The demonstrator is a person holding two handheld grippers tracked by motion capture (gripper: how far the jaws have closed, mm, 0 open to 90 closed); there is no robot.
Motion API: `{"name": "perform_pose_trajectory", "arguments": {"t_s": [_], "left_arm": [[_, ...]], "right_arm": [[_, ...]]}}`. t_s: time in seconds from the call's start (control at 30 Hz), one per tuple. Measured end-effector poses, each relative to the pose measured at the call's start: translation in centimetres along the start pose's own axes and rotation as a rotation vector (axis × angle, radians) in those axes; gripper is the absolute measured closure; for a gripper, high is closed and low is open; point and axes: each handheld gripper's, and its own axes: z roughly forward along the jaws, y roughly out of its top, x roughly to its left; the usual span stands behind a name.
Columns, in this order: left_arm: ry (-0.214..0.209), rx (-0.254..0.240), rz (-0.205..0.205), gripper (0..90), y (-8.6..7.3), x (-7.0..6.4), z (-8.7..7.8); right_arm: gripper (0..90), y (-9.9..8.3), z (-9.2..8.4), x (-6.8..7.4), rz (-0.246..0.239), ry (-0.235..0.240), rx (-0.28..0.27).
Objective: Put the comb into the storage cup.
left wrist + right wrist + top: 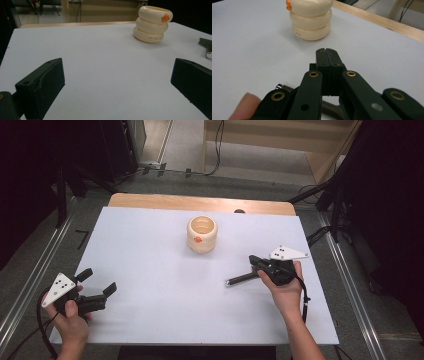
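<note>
One cream ringed cup (202,234) stands upright on the white tabletop (165,270), toward the far middle, w/ an orange spot on its near side. It is built like three stacked rings; from the high view its mouth is open, and its inside looks cream like the walls, contents cannot be told. Small print runs along the bottom ring in the left gripper view (152,24); the right gripper view catches the same cup (310,20) just ahead of that gripper's tips.

Right of the cup and nearer the person, a dark metal rod-like tool (242,278) lies flat on the tabletop, its silver end pointing left. The right gripper (256,261) sits at the tool's right end, held by the right hand (285,287); its fingers (328,56) are pressed together, nothing seen between them. Whether the gripper touches the tool cannot be told.

Well apart, at the near left corner, the left hand (70,320) holds the left gripper (98,281) low over the tabletop; its fingers (41,86) are spread wide, w/ bare white surface between them. A wooden edge (200,202) shows beyond the white sheet.
</note>
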Motion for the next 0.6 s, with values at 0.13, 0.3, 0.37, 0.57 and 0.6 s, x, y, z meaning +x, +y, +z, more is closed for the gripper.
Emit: {"name": "perform_pose_trajectory", "arguments": {"t_s": [0.13,0.3,0.37,0.57,0.6], "left_arm": [[-0.002,-0.001,0.0,0.0,0.0,0.0,0.0],[-0.004,0.0,0.003,0.0,0.0,0.0,0.0],[-0.005,-0.001,0.003,0.0,0.0,0.0,0.0],[-0.006,-0.001,0.006,0.0,0.0,0.0,0.0],[-0.006,-0.001,0.006,0.0,0.0,0.0,0.0]], "right_arm": [[87.7,0.4,1.0,0.4,-0.037,0.013,0.041],[87.7,0.9,2.5,0.5,-0.049,0.035,0.086],[87.7,0.9,3.0,0.7,-0.057,0.034,0.114],[87.9,0.3,4.3,1.1,-0.088,0.067,0.182],[87.9,0.3,4.3,1.1,-0.088,0.067,0.182]]}}
